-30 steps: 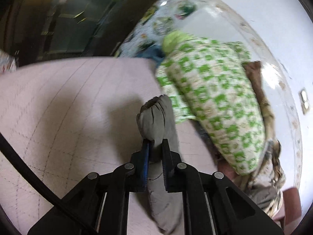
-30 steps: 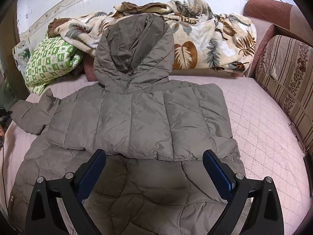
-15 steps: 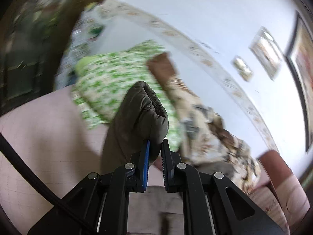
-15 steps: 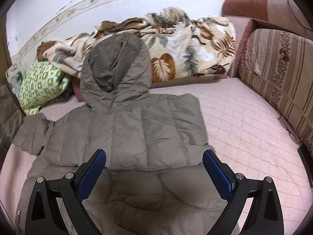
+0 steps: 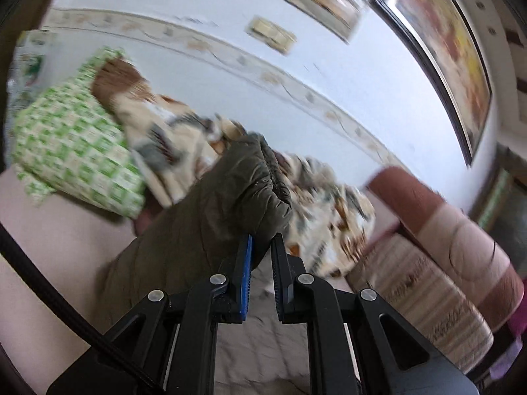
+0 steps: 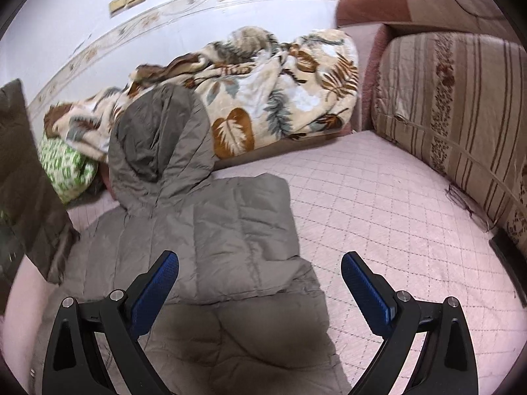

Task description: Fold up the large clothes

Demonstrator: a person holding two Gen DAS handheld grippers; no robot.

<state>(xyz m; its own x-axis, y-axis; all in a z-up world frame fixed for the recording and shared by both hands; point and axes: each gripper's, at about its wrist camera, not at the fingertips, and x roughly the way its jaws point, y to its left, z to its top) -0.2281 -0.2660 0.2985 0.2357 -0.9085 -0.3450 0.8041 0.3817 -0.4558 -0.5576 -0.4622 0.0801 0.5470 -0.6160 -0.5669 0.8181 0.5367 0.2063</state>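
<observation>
Sleeve lifted off bed
We've got the left gripper (image 5: 262, 243) clamped on the jacket (image 6: 210, 230) cuff (image 5: 260, 177); right gripper (image 6: 260, 276) wide open, empty, above the jacket.

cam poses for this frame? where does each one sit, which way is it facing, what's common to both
Left wrist: sits on the left gripper, looks up along its fingers past the pinched jacket sleeve cuff to the wall and a framed picture; only the gripper shows.
Right wrist: sits on the right gripper, looks down over the grey hooded jacket spread on the pink quilted bed; only its open jaws show.
Shared: the jacket, leaf-print blanket, green checked pillow, striped cushion.
</observation>
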